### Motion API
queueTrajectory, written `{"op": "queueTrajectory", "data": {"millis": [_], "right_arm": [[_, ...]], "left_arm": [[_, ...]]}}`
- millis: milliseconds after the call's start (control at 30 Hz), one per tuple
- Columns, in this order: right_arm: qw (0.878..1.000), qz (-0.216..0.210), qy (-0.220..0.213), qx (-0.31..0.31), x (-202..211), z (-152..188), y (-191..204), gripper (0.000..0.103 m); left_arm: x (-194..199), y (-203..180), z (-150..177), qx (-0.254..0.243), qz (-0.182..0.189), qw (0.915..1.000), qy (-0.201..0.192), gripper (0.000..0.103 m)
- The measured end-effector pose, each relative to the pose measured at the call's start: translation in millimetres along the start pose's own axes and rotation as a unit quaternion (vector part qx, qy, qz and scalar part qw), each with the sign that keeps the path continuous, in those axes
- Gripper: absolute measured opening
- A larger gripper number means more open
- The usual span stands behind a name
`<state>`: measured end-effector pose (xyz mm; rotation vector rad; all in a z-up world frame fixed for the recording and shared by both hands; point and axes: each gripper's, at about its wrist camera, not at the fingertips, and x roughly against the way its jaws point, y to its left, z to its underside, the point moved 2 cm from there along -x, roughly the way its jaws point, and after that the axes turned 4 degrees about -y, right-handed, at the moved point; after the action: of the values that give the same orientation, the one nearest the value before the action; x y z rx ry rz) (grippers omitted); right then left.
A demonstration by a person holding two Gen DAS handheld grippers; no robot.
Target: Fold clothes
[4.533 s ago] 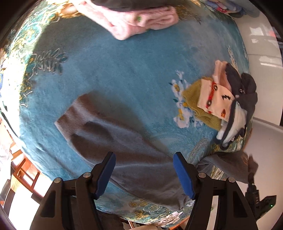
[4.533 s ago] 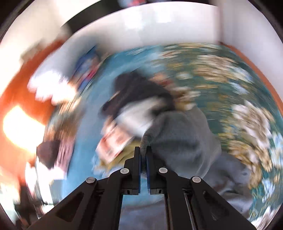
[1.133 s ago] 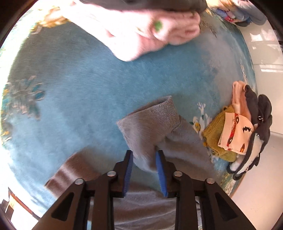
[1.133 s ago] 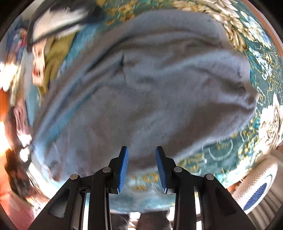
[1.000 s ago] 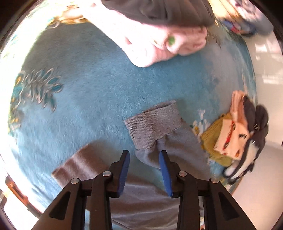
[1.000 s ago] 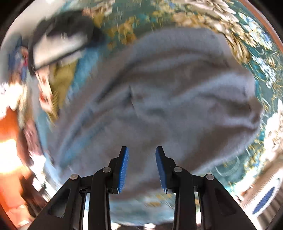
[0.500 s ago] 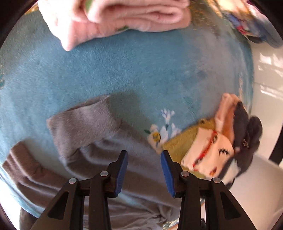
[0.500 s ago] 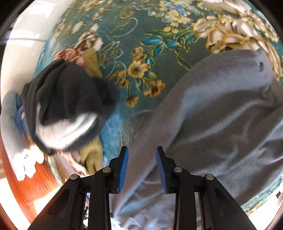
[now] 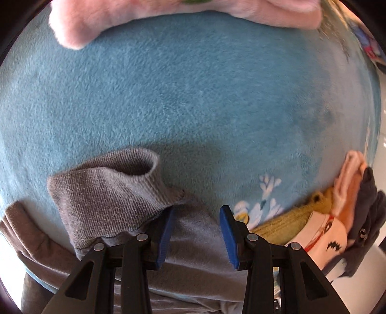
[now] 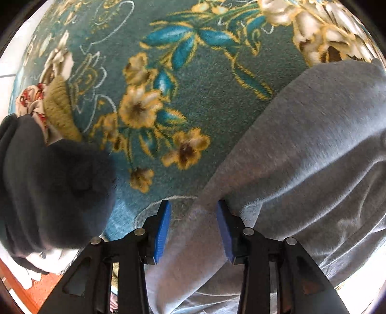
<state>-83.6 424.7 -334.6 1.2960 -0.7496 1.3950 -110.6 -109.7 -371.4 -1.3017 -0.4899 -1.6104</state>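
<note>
A grey sweatshirt [image 9: 197, 244] lies on a teal blanket [image 9: 183, 91]. Its ribbed cuff [image 9: 108, 190] is folded back over the sleeve, just left of my left gripper [image 9: 195, 215]. The left gripper is open, low over the sleeve, with the left blue pad beside the cuff's edge. In the right wrist view the same grey sweatshirt [image 10: 313, 149] fills the right half. My right gripper [image 10: 193, 217] is open and straddles the garment's edge, cloth lying between the blue pads, which stand apart.
A folded pink fleece [image 9: 168, 14] lies at the far edge. A stack of folded clothes [image 9: 337, 217], mustard, printed white and dark grey, sits to the right. In the right wrist view a dark garment [image 10: 48, 188] lies at the left on the floral blanket [image 10: 193, 72].
The left gripper let go of the cuff, which now lies folded back, and dropped closer to the sleeve. The right gripper swung from over the body down to the sweatshirt's edge.
</note>
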Motion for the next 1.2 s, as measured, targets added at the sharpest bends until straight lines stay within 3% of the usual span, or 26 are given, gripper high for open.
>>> {"op": "queueTrajectory", "data": {"millis": [200,267,300,333,400,500,700,867,967,1067,1200], "right_arm": [[0.999,0.033,0.011,-0.025,-5,-2,3,0.038],[0.998,0.051,0.017,-0.028,-5,-2,3,0.031],[0.998,0.062,0.02,-0.026,-6,-3,3,0.021],[0.997,0.067,0.022,-0.027,-6,-2,1,0.016],[0.997,0.069,0.024,-0.028,-5,-1,-3,0.007],[0.998,0.055,0.015,-0.01,4,4,-5,0.006],[0.995,0.001,-0.044,0.087,40,10,31,0.006],[0.996,-0.011,-0.034,0.082,29,12,34,0.01],[0.996,-0.042,-0.029,0.072,29,17,22,0.015],[0.994,-0.073,-0.034,0.074,45,24,12,0.028],[0.992,-0.09,-0.04,0.08,74,36,-8,0.032]], "left_arm": [[-1,-2,-2,0.013,-0.001,0.9999,0.004,0.043],[-1,-3,-2,0.011,-0.002,0.9999,0.006,0.04],[-1,-3,-2,0.009,-0.004,0.9999,0.007,0.04],[-1,-3,-2,0.008,-0.009,0.9999,0.007,0.038],[1,-2,-1,0.003,-0.023,0.9997,0.004,0.017],[9,1,-1,-0.004,-0.017,0.9998,-0.009,0.003],[40,-26,-5,-0.054,0.019,0.9964,-0.063,0.003],[32,-41,-14,-0.064,0.029,0.9959,-0.056,0.003],[36,-44,-13,-0.07,0.05,0.9954,-0.043,0.011],[55,-41,-7,-0.074,0.088,0.9927,-0.036,0.052],[96,-23,4,-0.106,0.101,0.9879,-0.052,0.054]]}}
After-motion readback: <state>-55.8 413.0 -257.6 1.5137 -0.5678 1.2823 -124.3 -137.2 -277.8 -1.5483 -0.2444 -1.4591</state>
